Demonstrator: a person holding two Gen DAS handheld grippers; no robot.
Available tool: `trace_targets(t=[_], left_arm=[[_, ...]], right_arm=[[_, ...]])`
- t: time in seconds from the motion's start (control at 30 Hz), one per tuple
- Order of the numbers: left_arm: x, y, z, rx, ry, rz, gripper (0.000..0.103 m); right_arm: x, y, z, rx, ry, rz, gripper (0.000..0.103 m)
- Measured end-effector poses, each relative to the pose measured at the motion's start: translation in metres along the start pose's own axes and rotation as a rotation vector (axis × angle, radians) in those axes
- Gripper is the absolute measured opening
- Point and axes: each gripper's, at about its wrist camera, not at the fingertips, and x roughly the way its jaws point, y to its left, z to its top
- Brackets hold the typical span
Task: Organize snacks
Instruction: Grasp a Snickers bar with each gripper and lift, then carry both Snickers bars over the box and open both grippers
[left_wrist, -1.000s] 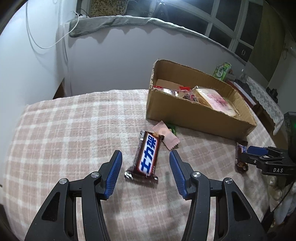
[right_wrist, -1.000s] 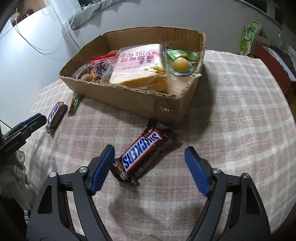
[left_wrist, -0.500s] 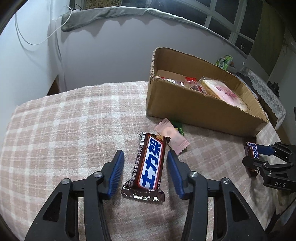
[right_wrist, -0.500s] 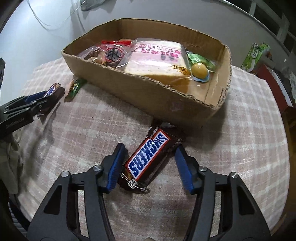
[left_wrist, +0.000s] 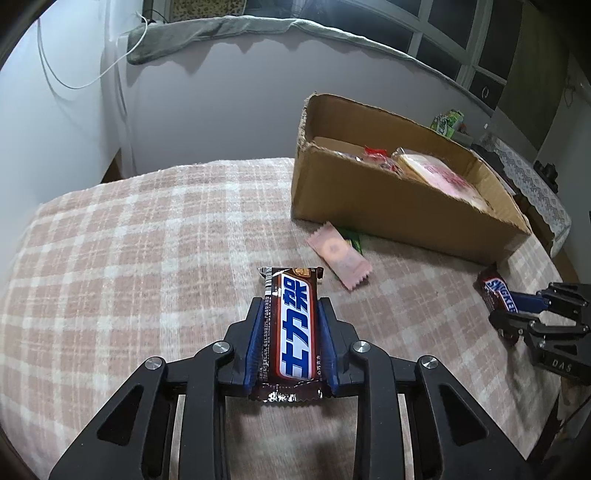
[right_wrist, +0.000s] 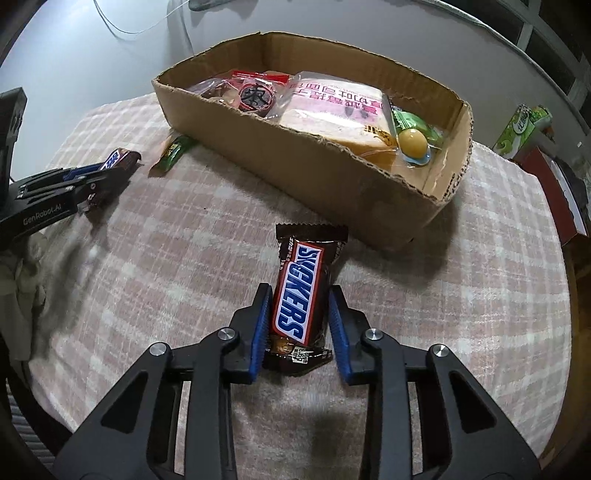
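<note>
My left gripper (left_wrist: 291, 306) is shut on a Snickers bar with Chinese lettering (left_wrist: 293, 328), holding it just above the checked tablecloth. My right gripper (right_wrist: 301, 295) is shut on a second Snickers bar (right_wrist: 301, 288), also low over the cloth. An open cardboard box (right_wrist: 332, 155) beyond both holds a bread pack (right_wrist: 332, 107), a bagged red-label snack (right_wrist: 255, 96) and a green wrapped sweet with a yellow ball (right_wrist: 412, 138). The box also shows in the left wrist view (left_wrist: 388, 206). A pink sachet (left_wrist: 338, 254) and a green packet (right_wrist: 173, 149) lie by the box's left end.
The table wears a pink checked cloth (left_wrist: 129, 258) with a wall behind it. A green carton (right_wrist: 524, 125) and a red box (right_wrist: 554, 184) stand off the table's right side. The right gripper shows in the left wrist view (left_wrist: 517, 302).
Both grippers have closed from open onto their Snickers bars. Each bar has turned to lie straight between its fingers.
</note>
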Motion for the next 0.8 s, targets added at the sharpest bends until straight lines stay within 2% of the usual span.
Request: trace_targets(t=[0.27,0.43,0.8], left_arm=[[-0.027,-0.015,-0.014,0.006,-0.056,-0.003,0.026],[-0.046,-0.034,-0.014,0.042,-0.102,-0.004,0.026],[-0.083,-0.061,-0.007,0.087,-0.192,-0.032,0.026]], right_arm=[[-0.007,-0.015,-0.012,0.014,-0.023,0.028,0.03],[-0.018,-0.021,-0.025,0.025,-0.033,0.041,0.03],[-0.067,-0.038,-0.031,0.03,-0.117,0.044,0.03]])
